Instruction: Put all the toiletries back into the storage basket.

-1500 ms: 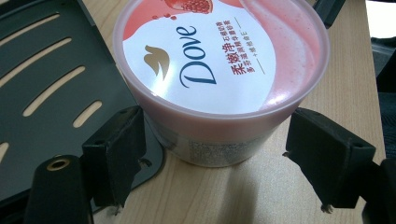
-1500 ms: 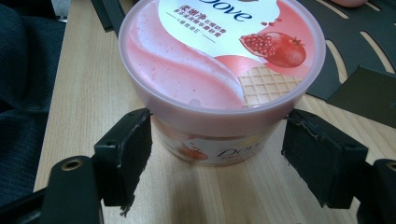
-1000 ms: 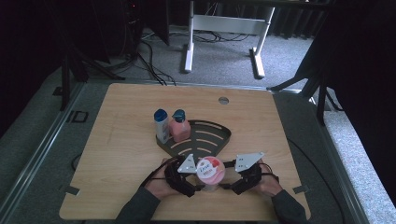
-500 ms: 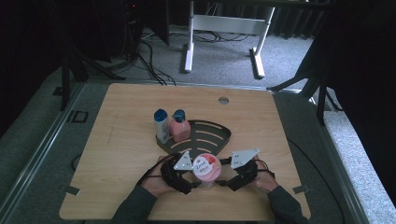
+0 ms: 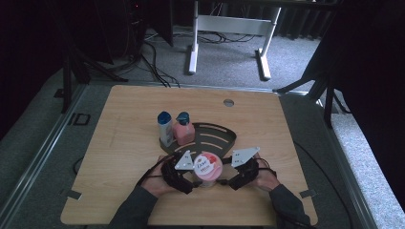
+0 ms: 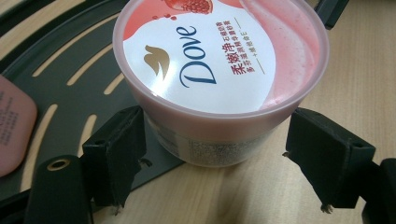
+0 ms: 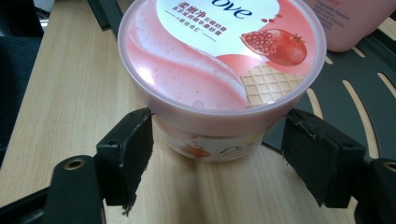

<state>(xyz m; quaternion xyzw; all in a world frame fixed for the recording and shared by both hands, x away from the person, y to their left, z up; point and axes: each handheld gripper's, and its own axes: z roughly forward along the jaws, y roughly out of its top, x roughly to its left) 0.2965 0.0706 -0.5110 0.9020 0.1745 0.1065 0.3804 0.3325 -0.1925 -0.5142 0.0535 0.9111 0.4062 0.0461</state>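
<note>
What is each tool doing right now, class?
Left tool: open, jaws astride the Dove tub, gaps visible.
Right tool: open, jaws flanking the same tub.

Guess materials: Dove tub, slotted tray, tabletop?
Dove tub: looks like plastic, a frosted translucent pink lid with soft highlights over a printed label, and a paler wall below.
Slotted tray: dark, matte, evenly cut slots; coated metal or plastic, can't tell.
Tabletop: light wood grain, smooth; probably laminate or veneer.
</note>
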